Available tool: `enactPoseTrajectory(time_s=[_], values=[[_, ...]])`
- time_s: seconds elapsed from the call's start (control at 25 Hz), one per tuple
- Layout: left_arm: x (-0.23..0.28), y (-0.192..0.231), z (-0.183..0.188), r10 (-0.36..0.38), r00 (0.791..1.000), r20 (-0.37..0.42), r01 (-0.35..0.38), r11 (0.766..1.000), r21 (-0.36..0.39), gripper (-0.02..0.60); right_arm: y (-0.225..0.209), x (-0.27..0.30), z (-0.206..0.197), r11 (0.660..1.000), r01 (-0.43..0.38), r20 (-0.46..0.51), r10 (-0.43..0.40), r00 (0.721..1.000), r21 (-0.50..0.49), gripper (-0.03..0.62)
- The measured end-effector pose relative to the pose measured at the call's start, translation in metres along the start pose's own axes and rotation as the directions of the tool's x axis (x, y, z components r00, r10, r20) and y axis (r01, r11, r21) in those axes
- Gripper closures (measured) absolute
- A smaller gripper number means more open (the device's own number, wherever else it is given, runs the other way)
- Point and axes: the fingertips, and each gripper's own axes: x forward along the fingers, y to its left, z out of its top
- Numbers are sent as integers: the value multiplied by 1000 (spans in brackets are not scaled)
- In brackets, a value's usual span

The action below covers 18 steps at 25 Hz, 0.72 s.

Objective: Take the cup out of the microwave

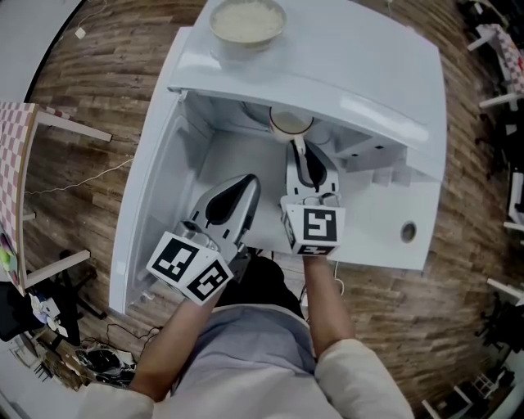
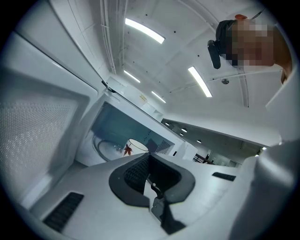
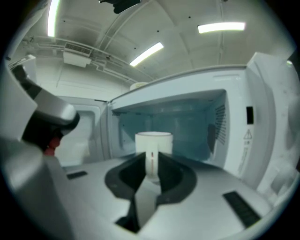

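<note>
A white cup (image 1: 291,123) with a red leaf print (image 2: 127,150) stands at the mouth of the open microwave (image 1: 352,74), partly under the front edge of its top. My right gripper (image 1: 296,147) reaches straight at the cup. In the right gripper view its jaws (image 3: 151,161) are shut on the cup's thin handle, with the cup body (image 3: 153,143) just beyond the fingertips. My left gripper (image 1: 248,186) is beside it on the left, lower and further from the opening, shut with nothing in it. In the left gripper view the cup (image 2: 137,146) shows past the jaws.
The microwave door (image 1: 151,204) hangs open to the left, close to my left gripper. A bowl (image 1: 247,20) sits on top of the microwave. The glass turntable (image 2: 105,147) lies inside the cavity. The control panel (image 1: 393,221) is on the right, and wooden floor surrounds the unit.
</note>
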Motion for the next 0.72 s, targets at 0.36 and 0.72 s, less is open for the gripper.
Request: enactPoseTrajectory(time_s=[0.36, 0.72], values=[[-6, -7, 1, 11, 1000, 19, -11, 1000, -10, 572, 4, -19, -5, 1000, -19, -10, 19, 1000, -10, 523], [-11, -19, -2, 0, 1000, 26, 0, 1000, -9, 572, 12, -34, 0, 999, -41, -3, 41, 999, -21, 523]])
